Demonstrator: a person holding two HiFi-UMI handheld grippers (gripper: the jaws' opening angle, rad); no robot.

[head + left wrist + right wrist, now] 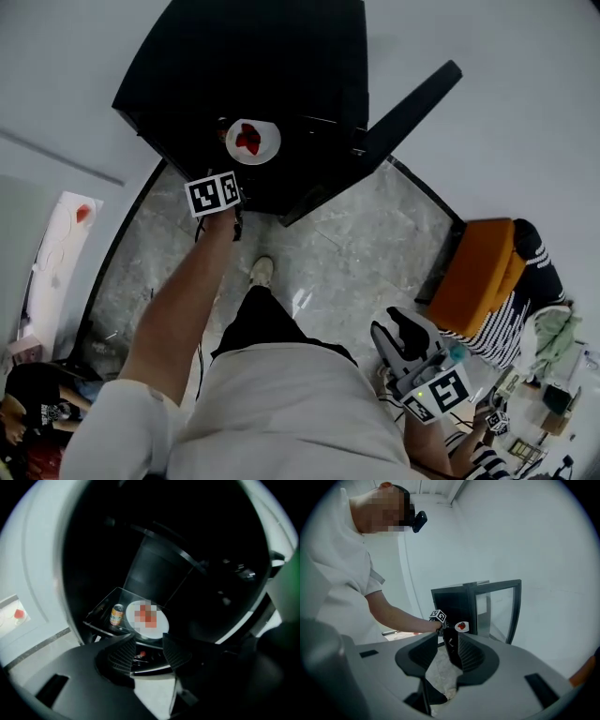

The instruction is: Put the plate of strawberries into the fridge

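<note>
A white plate of strawberries (252,141) rests on a glass shelf (101,606) inside the black fridge (253,66). In the left gripper view the plate (147,618) lies just beyond the jaw tips. My left gripper (147,649) is open, and its pads do not press on the plate. From the head view that left gripper (230,180) reaches into the fridge opening at the plate's near edge. My right gripper (398,330) hangs low at my right side, far from the fridge. The right gripper (449,651) is open with nothing between its fingers.
The fridge door (412,103) stands swung open to the right. A drink can (116,614) stands on the shelf left of the plate. An orange seat (478,277) and a person in stripes (511,314) are at the right. A white table (56,244) is at the left.
</note>
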